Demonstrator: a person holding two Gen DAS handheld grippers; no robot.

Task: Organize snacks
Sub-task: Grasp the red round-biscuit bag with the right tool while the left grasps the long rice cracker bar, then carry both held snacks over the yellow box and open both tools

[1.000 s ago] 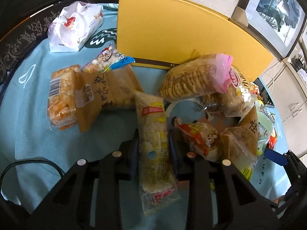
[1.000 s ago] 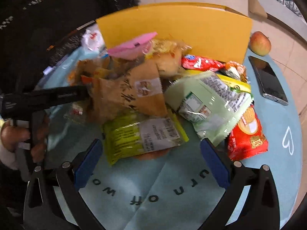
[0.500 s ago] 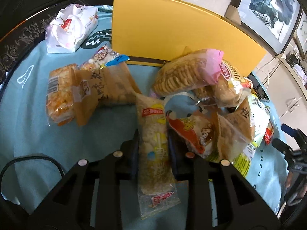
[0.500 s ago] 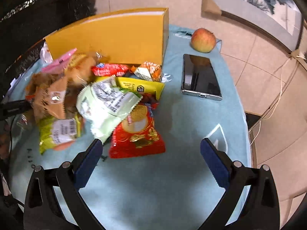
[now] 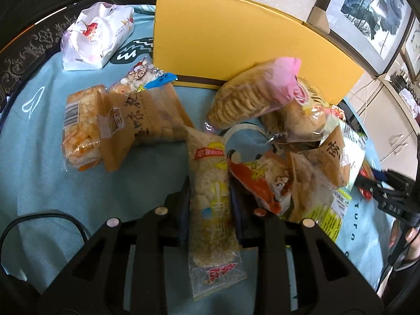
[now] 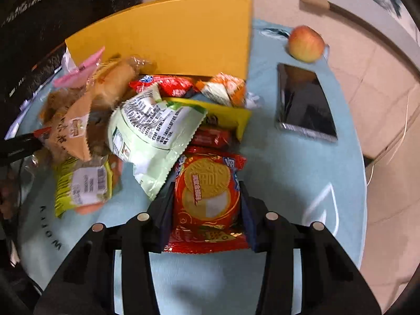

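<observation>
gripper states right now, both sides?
Left gripper: shut on the long rice cracker pack.
Right gripper: closing, red biscuit packet between its jaws, pads at its sides.

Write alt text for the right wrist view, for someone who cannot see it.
The right claw is closing around a red biscuit packet lying on a light blue tablecloth. Behind the packet sits a heap of snack bags in front of a yellow box. To the right lie a phone and an apple.
</observation>
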